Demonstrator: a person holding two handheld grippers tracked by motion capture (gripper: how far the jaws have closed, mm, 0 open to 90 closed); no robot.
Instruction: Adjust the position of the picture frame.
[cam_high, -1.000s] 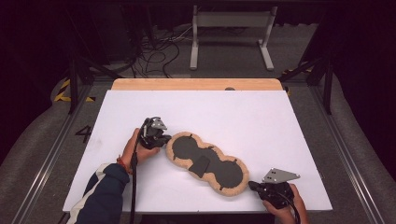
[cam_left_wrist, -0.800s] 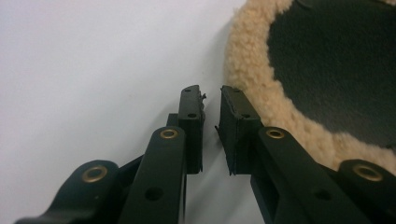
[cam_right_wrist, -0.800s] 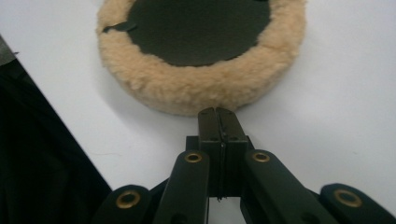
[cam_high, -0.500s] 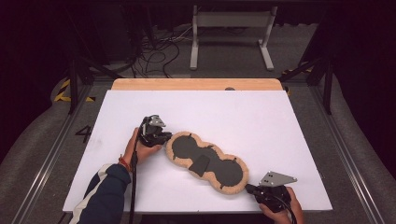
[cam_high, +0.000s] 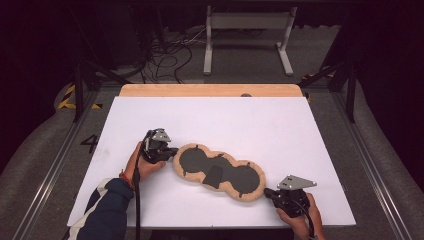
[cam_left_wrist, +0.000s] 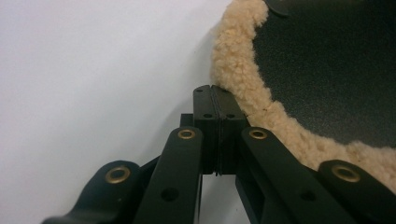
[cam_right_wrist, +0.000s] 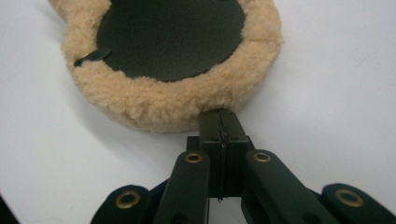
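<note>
Fleece-edged pad (cam_high: 218, 171) lies unmoved on the white table (cam_high: 250, 120), near centre. Left gripper (cam_high: 172, 152), jaws just closed and pressed together, touches its left end; right gripper (cam_high: 267, 192), pressed together, has drawn nearer its right end.

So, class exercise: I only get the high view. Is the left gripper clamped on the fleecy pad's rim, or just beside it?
Observer: Beside it. The left gripper has just been closing; its jaws stand shut pad to pad, tips against the fleecy pad, no fleece seen between them.
Operator: And the right gripper?
Observer: The right gripper is shut too, tips touching the rim at the pad's other end.
Operator: Anything on the dark centre?
Observer: A small black tab reaches onto the fleece.
</note>
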